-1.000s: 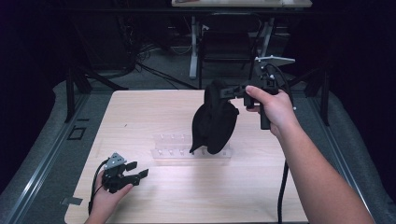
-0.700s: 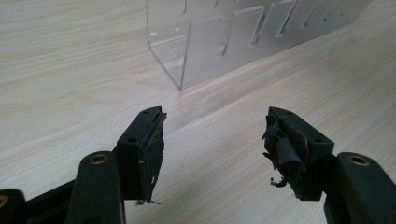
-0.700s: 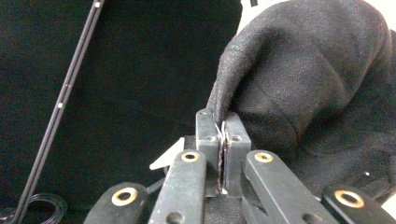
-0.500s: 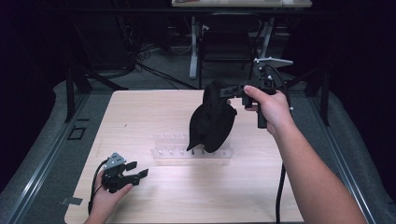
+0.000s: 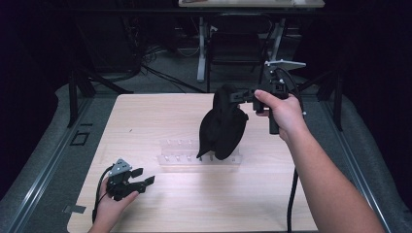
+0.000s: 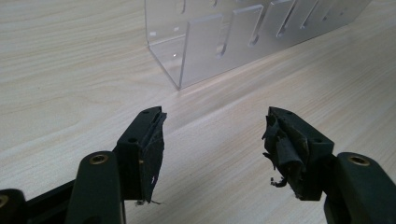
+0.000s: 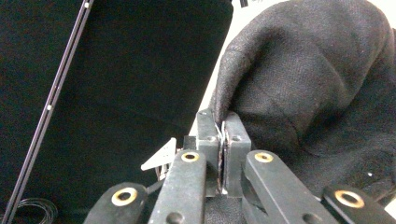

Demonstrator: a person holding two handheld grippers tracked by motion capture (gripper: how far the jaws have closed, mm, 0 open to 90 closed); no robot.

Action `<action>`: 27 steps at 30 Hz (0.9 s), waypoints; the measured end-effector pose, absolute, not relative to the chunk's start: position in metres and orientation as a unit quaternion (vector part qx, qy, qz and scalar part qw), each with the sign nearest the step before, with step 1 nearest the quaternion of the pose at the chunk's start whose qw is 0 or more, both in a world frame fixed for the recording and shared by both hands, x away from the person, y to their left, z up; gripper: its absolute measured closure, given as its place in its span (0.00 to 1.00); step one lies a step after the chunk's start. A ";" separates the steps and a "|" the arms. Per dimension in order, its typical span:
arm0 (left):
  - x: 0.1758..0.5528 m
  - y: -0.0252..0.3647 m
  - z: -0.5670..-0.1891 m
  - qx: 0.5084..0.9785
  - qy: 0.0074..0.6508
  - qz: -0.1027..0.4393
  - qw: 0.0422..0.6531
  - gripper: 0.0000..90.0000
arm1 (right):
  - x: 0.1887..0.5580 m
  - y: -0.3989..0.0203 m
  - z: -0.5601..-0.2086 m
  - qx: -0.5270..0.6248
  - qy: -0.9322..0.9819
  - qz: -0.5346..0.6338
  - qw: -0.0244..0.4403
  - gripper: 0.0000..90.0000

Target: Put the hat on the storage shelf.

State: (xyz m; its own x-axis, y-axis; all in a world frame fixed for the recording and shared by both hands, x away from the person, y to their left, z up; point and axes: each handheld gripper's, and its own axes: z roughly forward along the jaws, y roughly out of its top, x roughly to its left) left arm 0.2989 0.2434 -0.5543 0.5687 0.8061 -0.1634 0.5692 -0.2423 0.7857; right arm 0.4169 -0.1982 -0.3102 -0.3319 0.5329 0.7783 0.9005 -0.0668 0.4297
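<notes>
The black cloth [image 5: 224,127] is pinched at its top edge by the right tongs [image 5: 232,95], so it hangs over the clear rack [image 5: 167,150]. The left tongs [image 5: 142,176] are rested spread at the near left of the surface [image 5: 145,116], probably kept clear.

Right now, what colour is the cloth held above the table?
Black cloth, seen best in the right gripper view.

- A lab or test room is showing itself: a pale wooden table [image 5: 160,116] is standing on grey floor.
- Cables [image 5: 160,73] are trailing among metal stand legs [image 5: 201,53] behind, in darkness.
</notes>
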 end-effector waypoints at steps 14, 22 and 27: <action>0.297 0.238 -0.552 0.777 0.432 0.144 0.434 0.44 | 0.417 -0.183 -0.313 -0.536 -0.663 -0.482 0.200 0.98; 0.292 0.227 -0.544 0.775 0.413 0.142 0.457 0.48 | 0.418 -0.177 -0.317 -0.530 -0.661 -0.488 0.210 0.98; 0.289 0.216 -0.535 0.776 0.395 0.143 0.470 0.49 | 0.419 -0.175 -0.318 -0.530 -0.658 -0.491 0.211 0.98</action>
